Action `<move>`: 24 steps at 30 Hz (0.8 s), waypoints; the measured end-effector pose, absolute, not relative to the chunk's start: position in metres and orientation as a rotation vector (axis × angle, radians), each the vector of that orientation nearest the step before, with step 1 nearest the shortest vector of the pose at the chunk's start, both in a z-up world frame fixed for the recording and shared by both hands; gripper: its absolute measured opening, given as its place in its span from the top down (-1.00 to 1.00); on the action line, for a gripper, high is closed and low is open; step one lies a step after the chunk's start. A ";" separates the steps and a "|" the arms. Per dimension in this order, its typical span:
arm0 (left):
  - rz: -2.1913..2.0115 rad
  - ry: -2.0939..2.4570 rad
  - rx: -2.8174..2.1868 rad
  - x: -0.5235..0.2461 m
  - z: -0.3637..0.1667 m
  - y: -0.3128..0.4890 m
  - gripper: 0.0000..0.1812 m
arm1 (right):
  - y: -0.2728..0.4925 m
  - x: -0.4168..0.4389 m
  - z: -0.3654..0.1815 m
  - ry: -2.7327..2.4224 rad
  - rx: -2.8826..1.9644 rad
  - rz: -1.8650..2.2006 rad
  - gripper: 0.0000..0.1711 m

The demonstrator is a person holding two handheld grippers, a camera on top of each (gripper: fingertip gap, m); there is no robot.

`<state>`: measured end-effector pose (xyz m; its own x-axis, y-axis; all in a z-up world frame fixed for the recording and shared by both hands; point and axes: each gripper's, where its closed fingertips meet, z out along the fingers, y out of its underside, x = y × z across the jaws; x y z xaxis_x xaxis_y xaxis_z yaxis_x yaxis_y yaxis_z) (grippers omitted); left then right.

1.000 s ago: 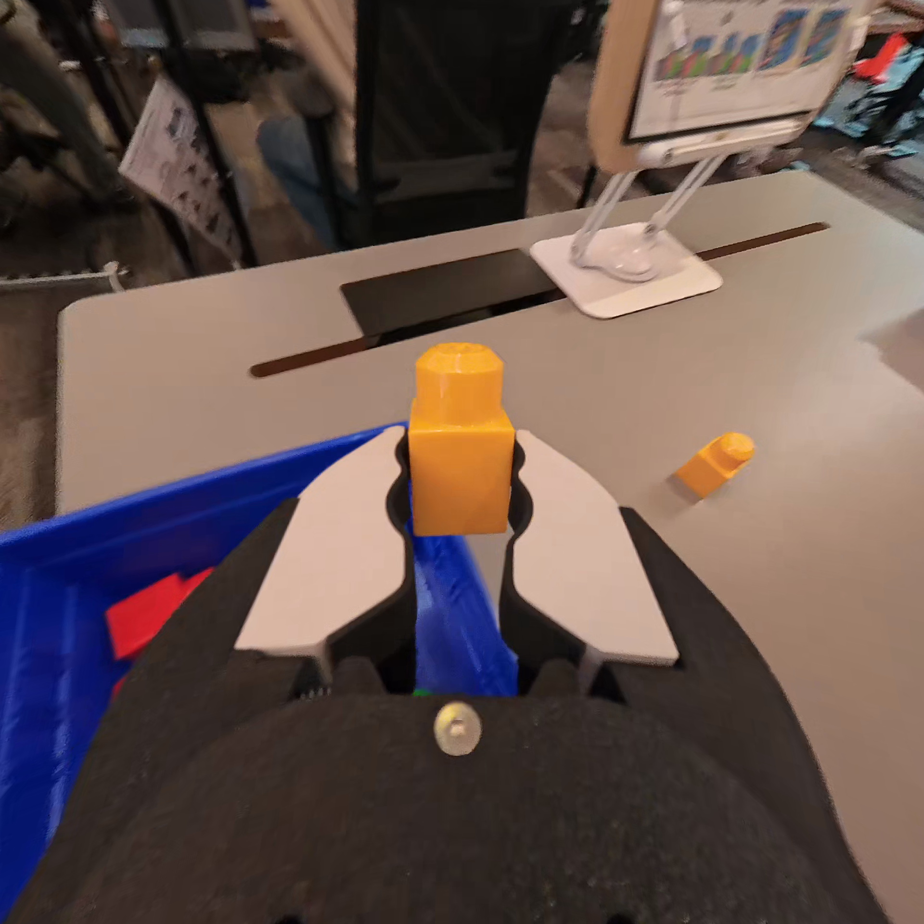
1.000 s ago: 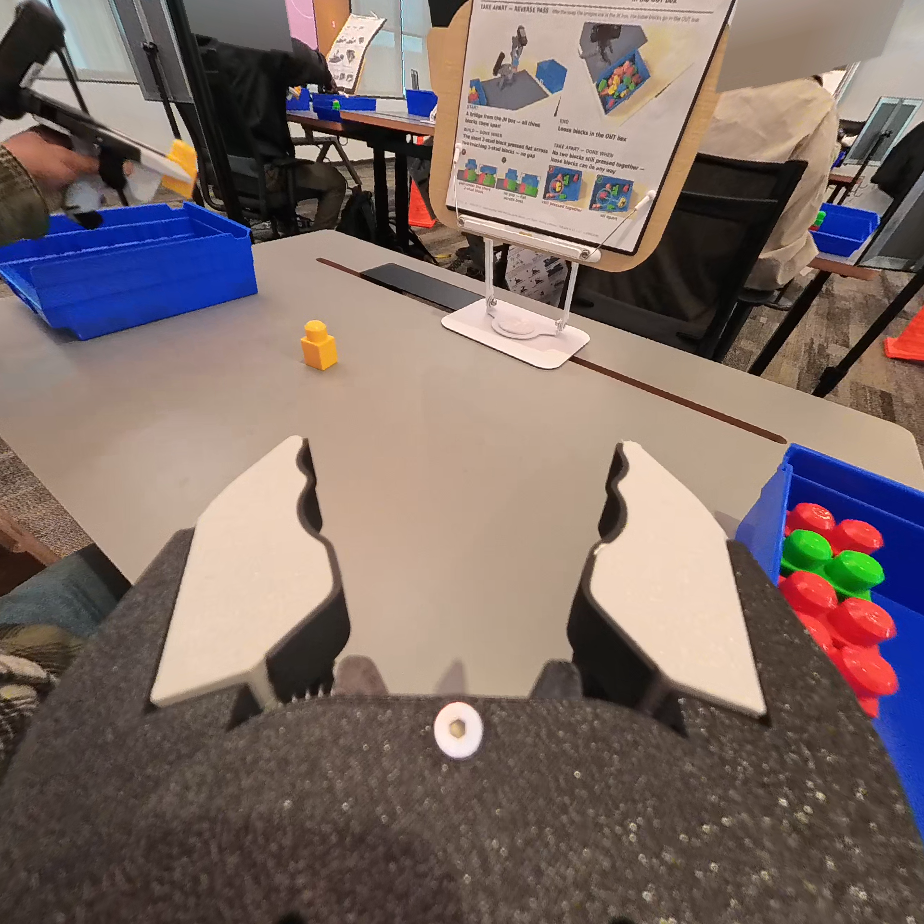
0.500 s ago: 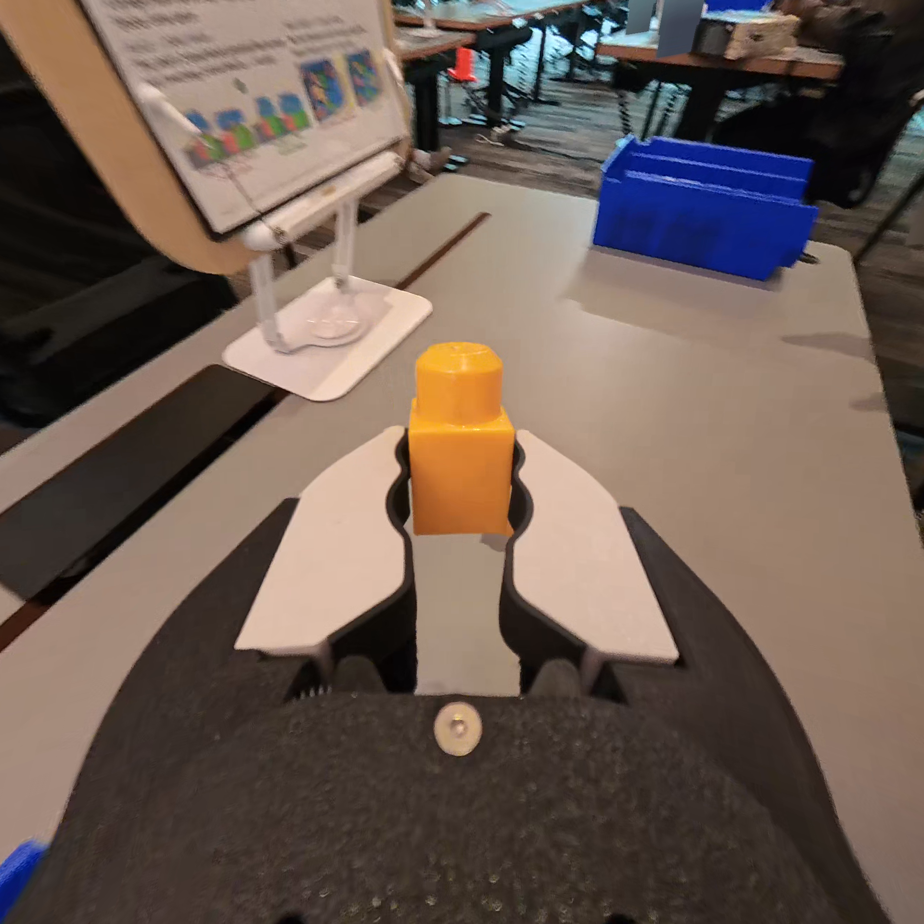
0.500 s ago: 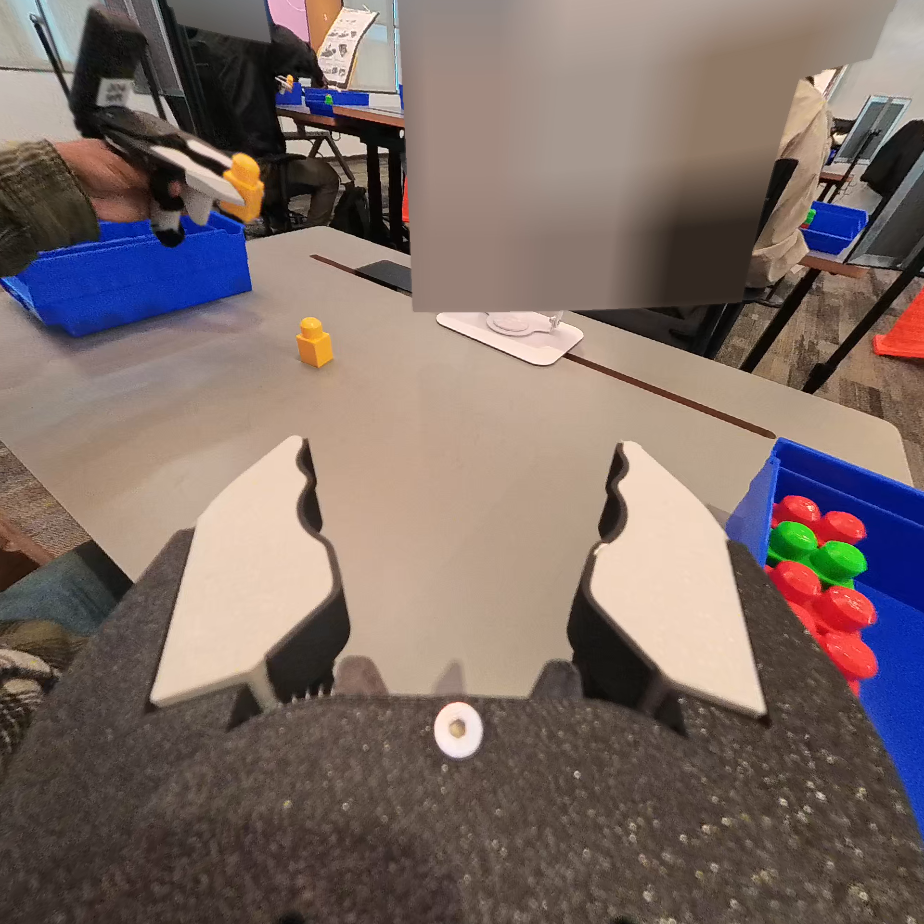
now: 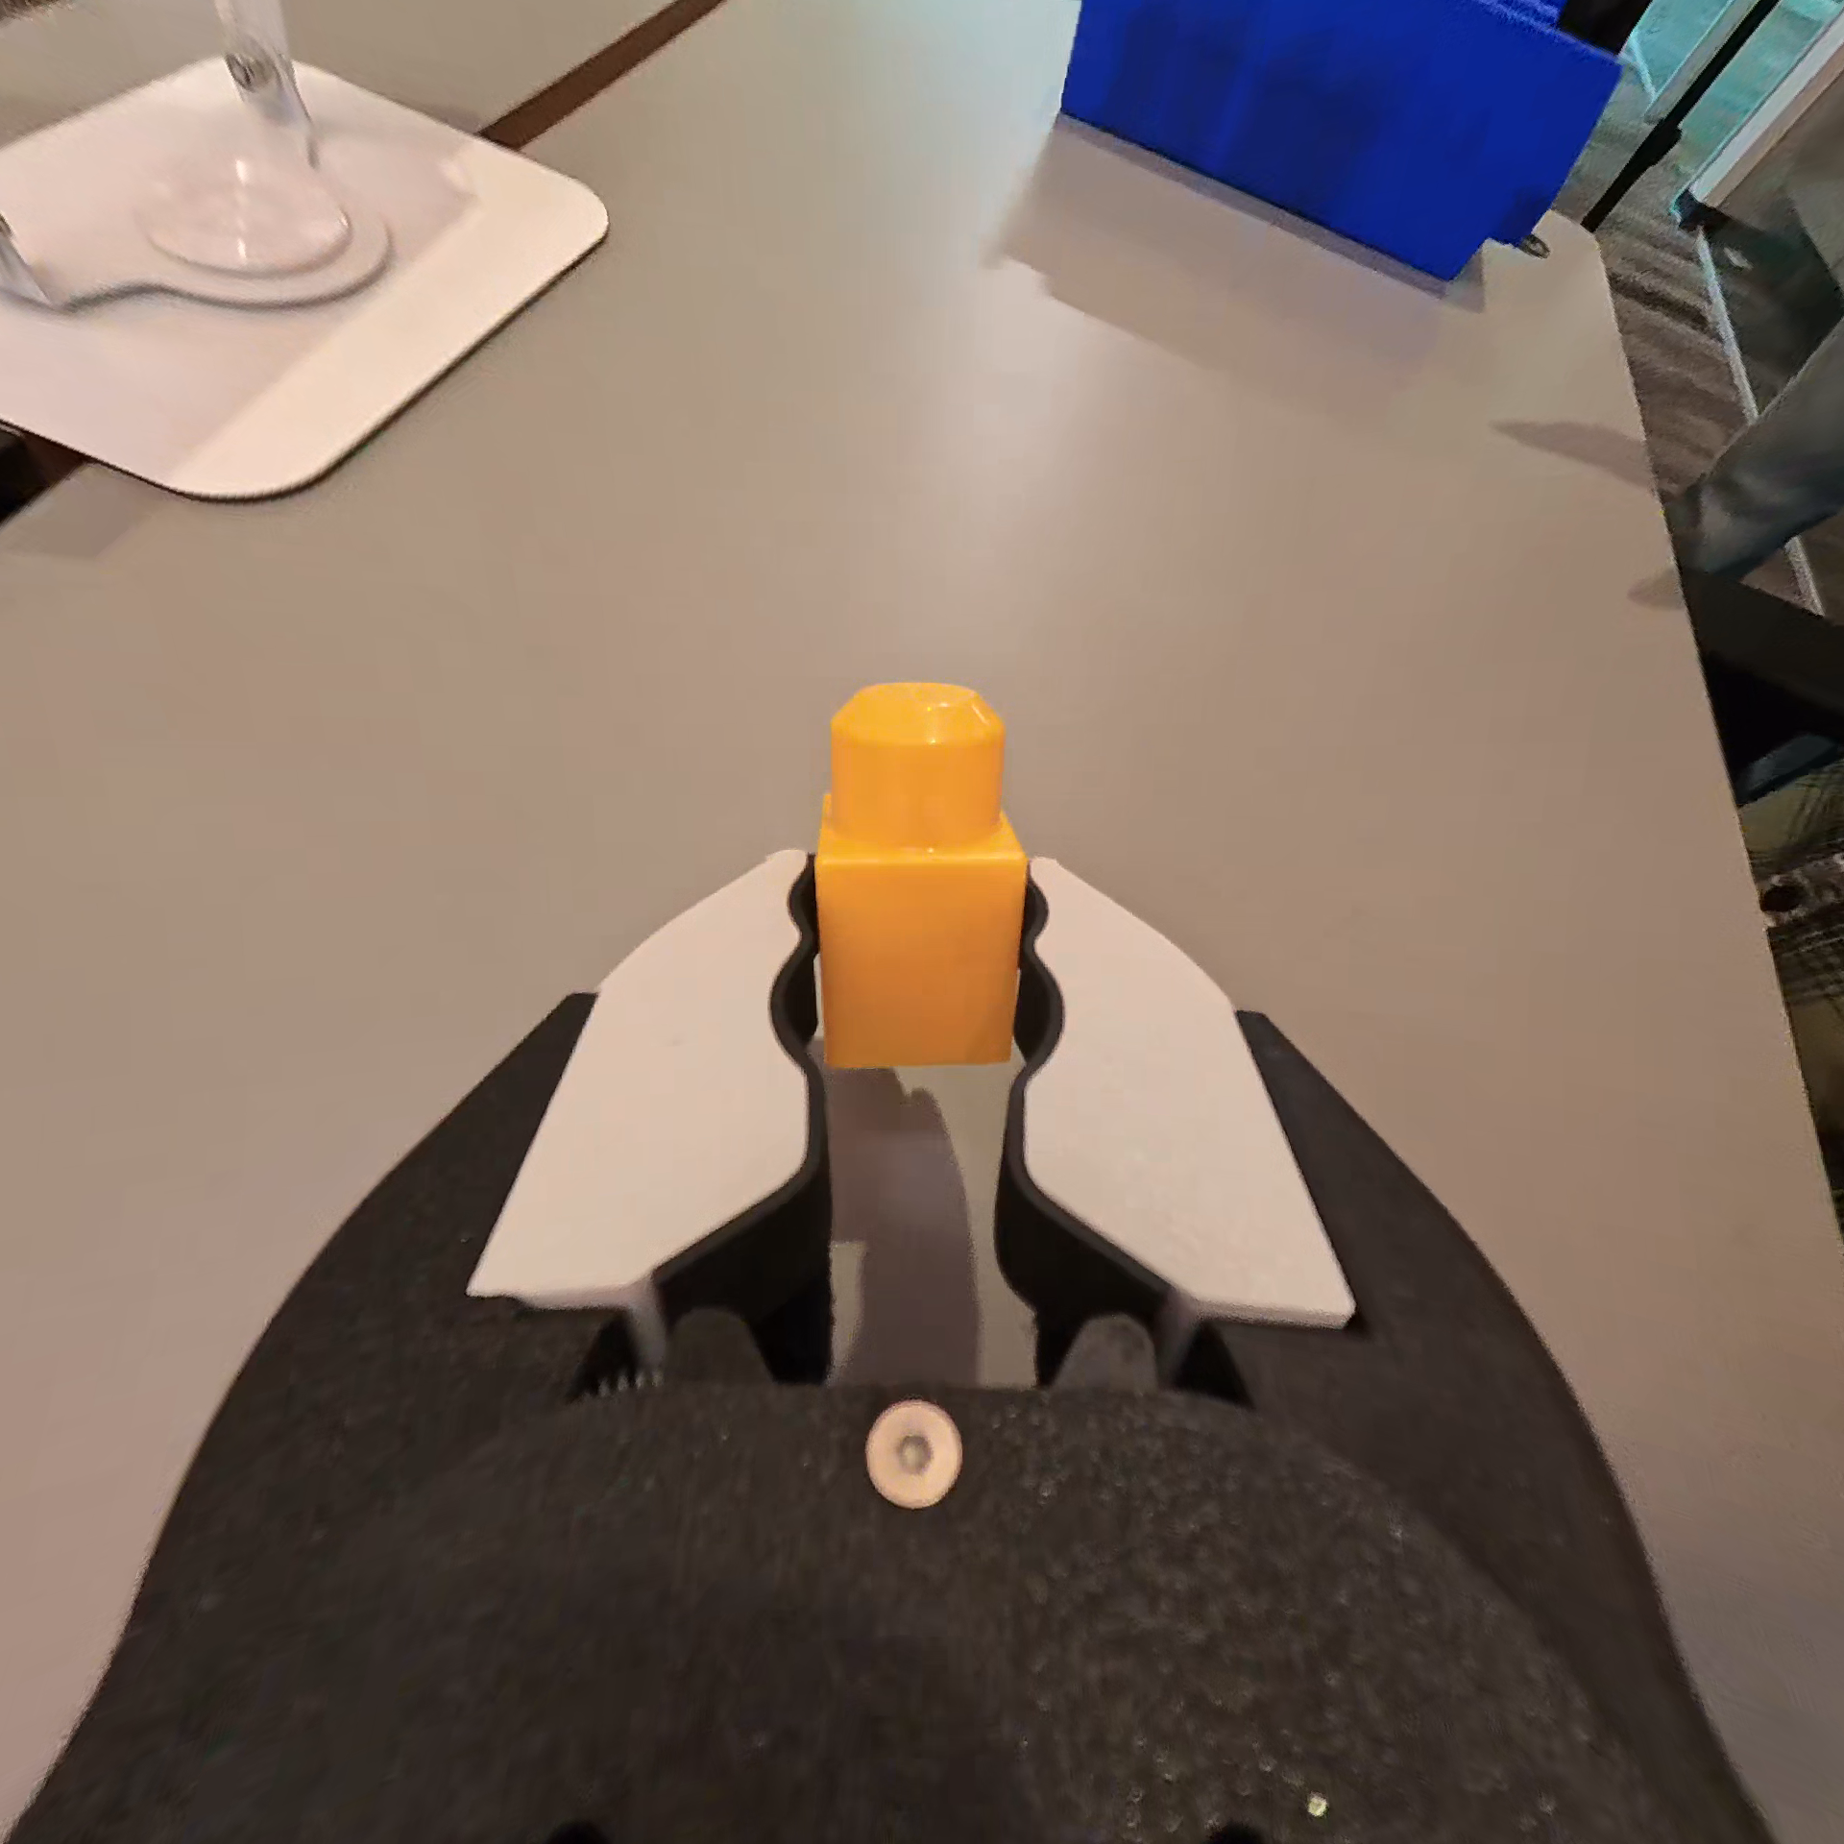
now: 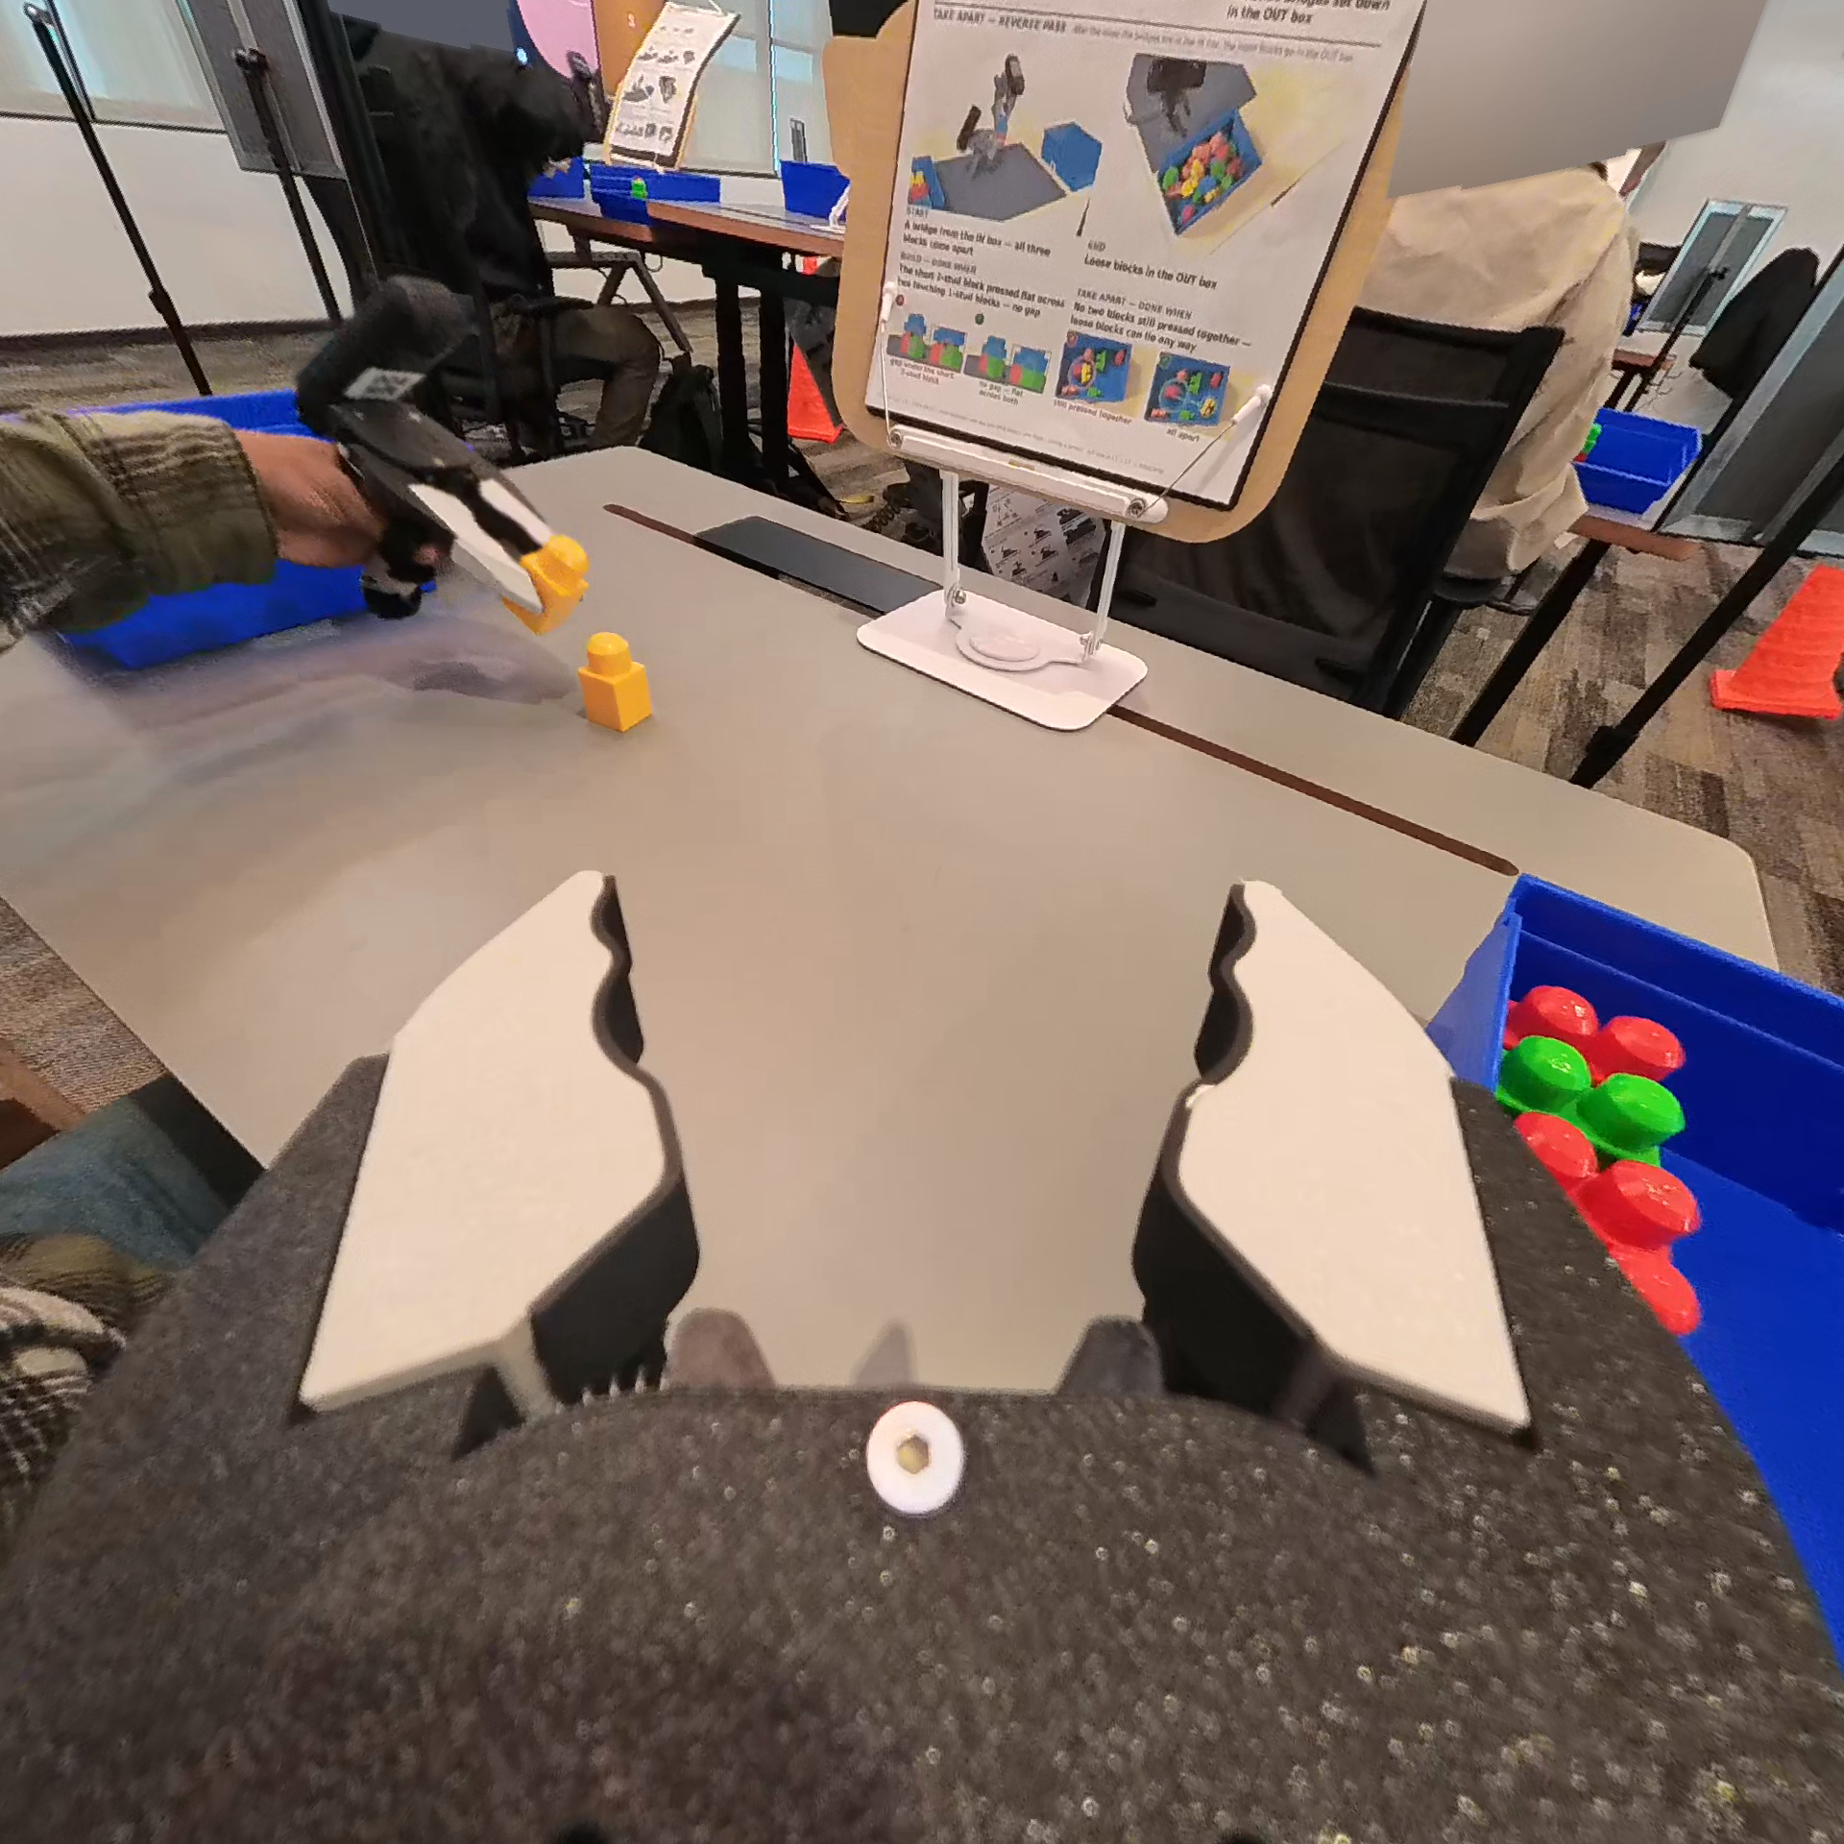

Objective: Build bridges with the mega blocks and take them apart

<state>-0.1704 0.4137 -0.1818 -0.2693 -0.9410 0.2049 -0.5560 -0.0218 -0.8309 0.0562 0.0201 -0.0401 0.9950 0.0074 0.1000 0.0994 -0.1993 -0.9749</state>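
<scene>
Tabletop (image 6: 898, 848), grey, spreads under both claws. Ahead of the right claw (image 6: 923, 998) stands a sheet stand (image 6: 1003, 654). Right of that claw a blue bin (image 6: 1696, 1008) holds red blocks (image 6: 1636, 1202) and green blocks (image 6: 1587, 1093). Another blue bin (image 6: 210, 609) sits far left behind the left claw (image 6: 529, 589). The right claw is spread wide with nothing between its fingers. The left claw pinches an orange block (image 5: 918, 958), stud forward, above the tabletop. A second orange block (image 6: 616, 684) stands upright on the tabletop just below and beside the held one, apart from it.
</scene>
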 end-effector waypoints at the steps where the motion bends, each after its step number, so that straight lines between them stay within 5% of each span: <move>1: -1.216 1.847 -1.569 -0.169 -0.186 0.413 0.60 | 0.020 0.056 -0.040 -0.079 -1.770 -0.084 -0.29; 24: -1.309 1.763 -1.545 -0.165 -0.195 0.417 0.60 | 0.024 0.053 -0.043 -0.087 -1.790 -0.075 -0.29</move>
<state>-0.1650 0.4171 -0.1947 -0.2692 -0.9320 0.2427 -0.5023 -0.0792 -0.8611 0.0526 0.0241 -0.0430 0.9950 0.0188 0.0983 0.1000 -0.2180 -0.9708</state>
